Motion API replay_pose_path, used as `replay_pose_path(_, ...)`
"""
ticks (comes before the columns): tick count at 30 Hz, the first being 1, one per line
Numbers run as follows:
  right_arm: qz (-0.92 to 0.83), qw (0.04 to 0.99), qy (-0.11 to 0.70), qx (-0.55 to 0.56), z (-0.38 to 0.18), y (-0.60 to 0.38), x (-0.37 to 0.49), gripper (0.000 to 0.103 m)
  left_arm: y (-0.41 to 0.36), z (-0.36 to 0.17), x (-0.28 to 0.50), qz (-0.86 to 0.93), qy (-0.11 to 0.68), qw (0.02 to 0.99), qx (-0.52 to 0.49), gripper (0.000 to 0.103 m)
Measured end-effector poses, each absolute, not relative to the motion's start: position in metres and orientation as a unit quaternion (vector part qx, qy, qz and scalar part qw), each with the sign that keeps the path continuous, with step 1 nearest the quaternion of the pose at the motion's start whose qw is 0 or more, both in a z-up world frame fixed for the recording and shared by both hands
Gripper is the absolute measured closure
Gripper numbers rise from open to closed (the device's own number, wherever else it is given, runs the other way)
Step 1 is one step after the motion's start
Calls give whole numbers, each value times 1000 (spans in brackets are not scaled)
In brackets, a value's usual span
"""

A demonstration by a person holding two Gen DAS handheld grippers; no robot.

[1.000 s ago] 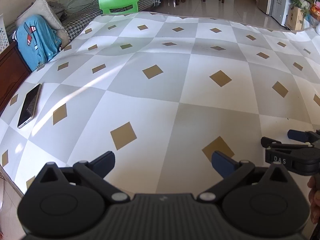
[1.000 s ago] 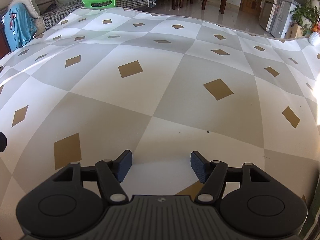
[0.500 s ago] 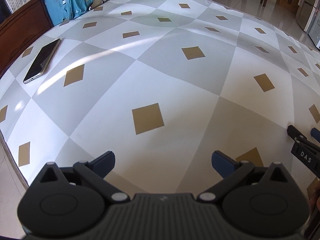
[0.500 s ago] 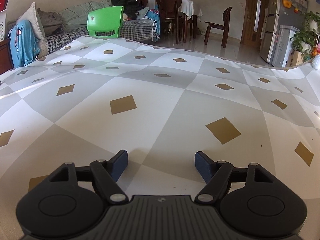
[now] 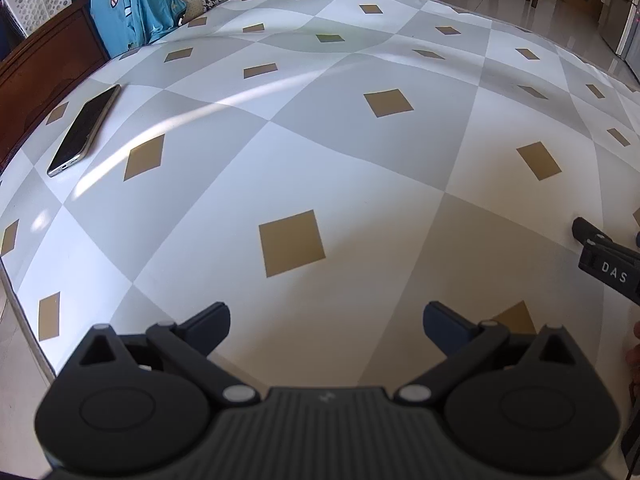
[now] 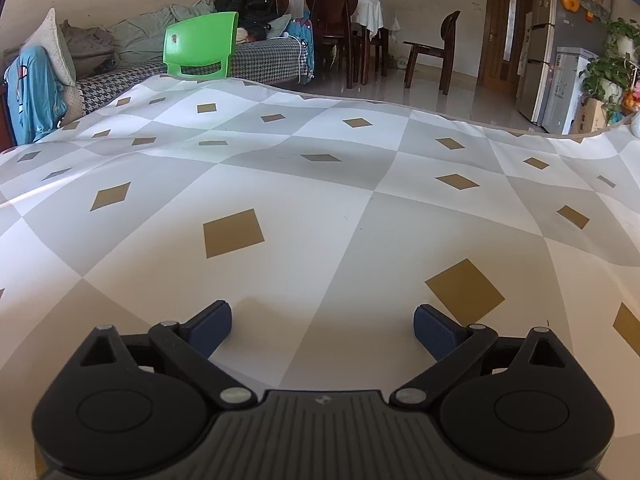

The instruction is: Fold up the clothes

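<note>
A blue garment with red and white marks [image 5: 132,8] hangs at the far left, off the table, also seen as the blue garment [image 6: 32,92] beside the sofa. My left gripper [image 5: 326,316] is open over the checked tablecloth [image 5: 320,140], nothing between its pads. My right gripper [image 6: 323,318] hovers low over the same cloth [image 6: 320,208]; its jaws are opening wide and hold nothing. One of its black fingers [image 5: 584,234] pokes in at the right edge of the left wrist view. No garment lies on the table.
A phone [image 5: 84,130] lies near the table's left edge. A dark wooden cabinet [image 5: 44,68] and white basket [image 5: 36,4] stand to the left. Beyond the far edge are a green chair [image 6: 200,46], a sofa [image 6: 256,60] and dining chairs [image 6: 432,52].
The right gripper's jaws have spread much wider. The left view has tipped down towards the table's near left part, and the right gripper has slid towards its right edge. The right view now takes in the room.
</note>
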State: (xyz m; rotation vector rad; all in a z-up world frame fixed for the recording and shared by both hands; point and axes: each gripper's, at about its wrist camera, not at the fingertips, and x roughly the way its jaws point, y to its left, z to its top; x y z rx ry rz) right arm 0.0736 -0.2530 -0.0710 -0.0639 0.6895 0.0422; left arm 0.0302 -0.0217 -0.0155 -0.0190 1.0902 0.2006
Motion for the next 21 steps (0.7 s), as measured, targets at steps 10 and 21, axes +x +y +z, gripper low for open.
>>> replay_pose_path(10, 18, 940, 340, -31, -72, -253, 74, 0, -27, -5, 24, 93, 498, 862, -1, 0)
replay_pose_path(21, 16, 940, 340, -30, -72, -254, 74, 0, -36, 12, 12, 89, 469, 879, 17, 0)
